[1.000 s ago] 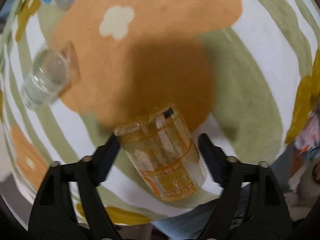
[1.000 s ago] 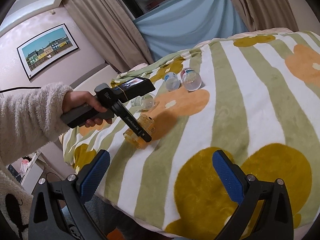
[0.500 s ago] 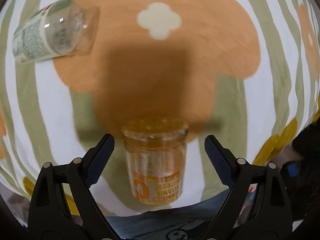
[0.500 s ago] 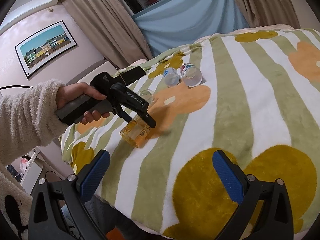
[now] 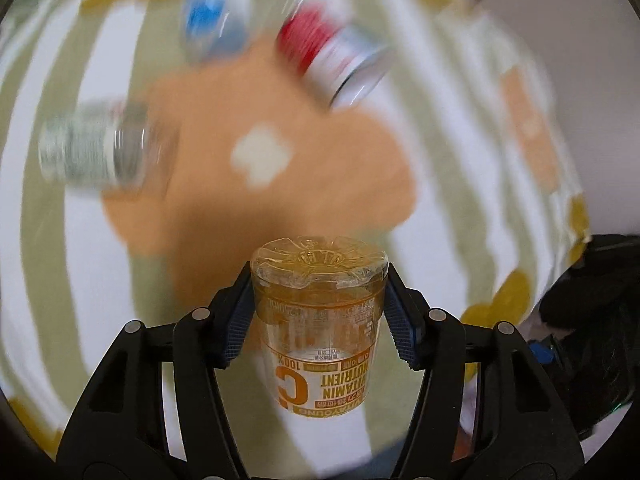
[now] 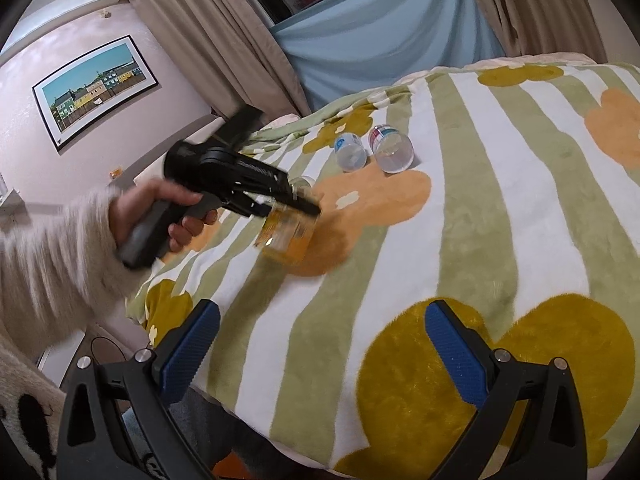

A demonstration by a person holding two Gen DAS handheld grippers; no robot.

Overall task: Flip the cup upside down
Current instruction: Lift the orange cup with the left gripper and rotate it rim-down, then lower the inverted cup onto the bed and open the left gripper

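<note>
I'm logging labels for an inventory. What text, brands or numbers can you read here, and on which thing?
All on the orange cup in the left gripper, print upside down:
"C"
"VITAMIN"
"NUTRIENT"
"100%"
"VITAYOUNG", partly clear
Small print higher up: too small to read.
Red-labelled cup, blue-labelled cup, grey-labelled cup: blurred, unreadable.

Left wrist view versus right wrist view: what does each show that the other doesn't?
Only the left wrist view shows the grip up close: the left gripper has its blue pads pressed on both sides of the orange cup, whose print reads upside down.

Only the right wrist view shows the open, empty right gripper, the hand on the left gripper's handle, the curtains and a framed picture.

Both show the orange cup, the striped flower blanket and clear cups lying on it.
</note>
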